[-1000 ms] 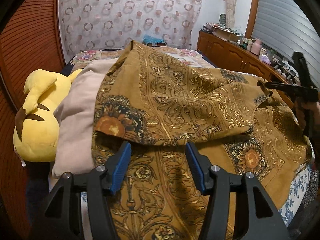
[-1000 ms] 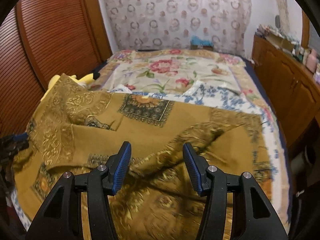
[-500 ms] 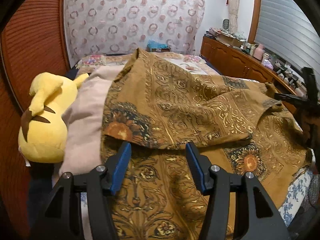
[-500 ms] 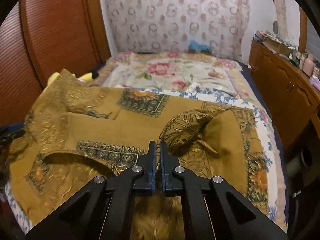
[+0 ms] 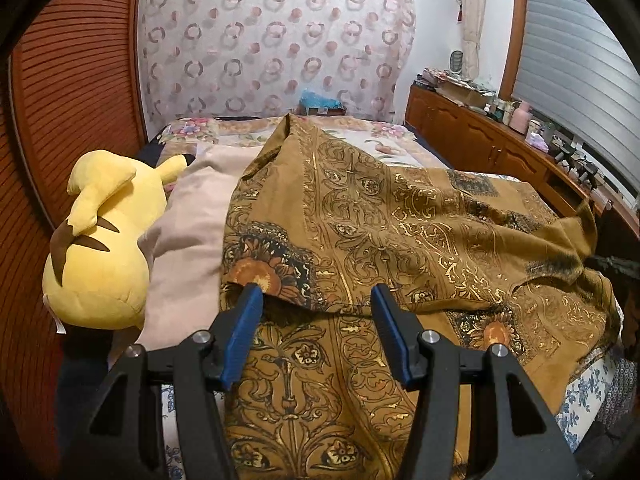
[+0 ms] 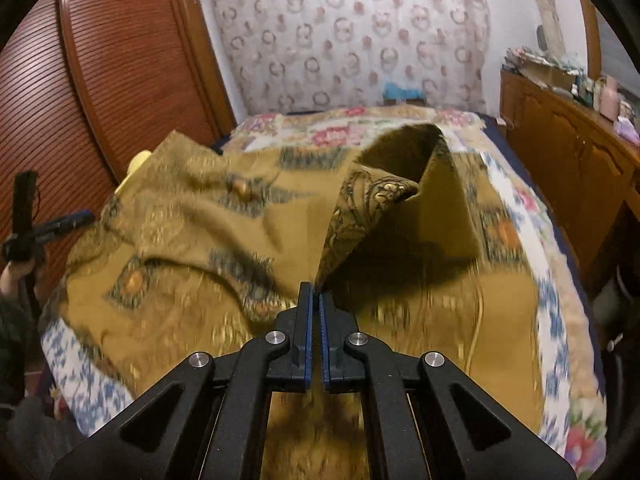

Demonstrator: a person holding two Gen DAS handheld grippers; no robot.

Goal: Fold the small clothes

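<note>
Mustard-brown garment (image 5: 400, 232) with gold ornament print and dark floral squares, spread crumpled over bed. One part folded back over lower layer. One edge (image 6: 360, 216) lifted up, plain underside showing, picture blurred there.

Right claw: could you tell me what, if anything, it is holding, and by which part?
The right claw is shut on the brown patterned garment, pinching a lifted edge of the cloth; the left claw is open, holding nothing.

Both wrist views look close along their jaws over the same bed (image 5: 400, 140), toward the curtain (image 6: 352, 40).
</note>
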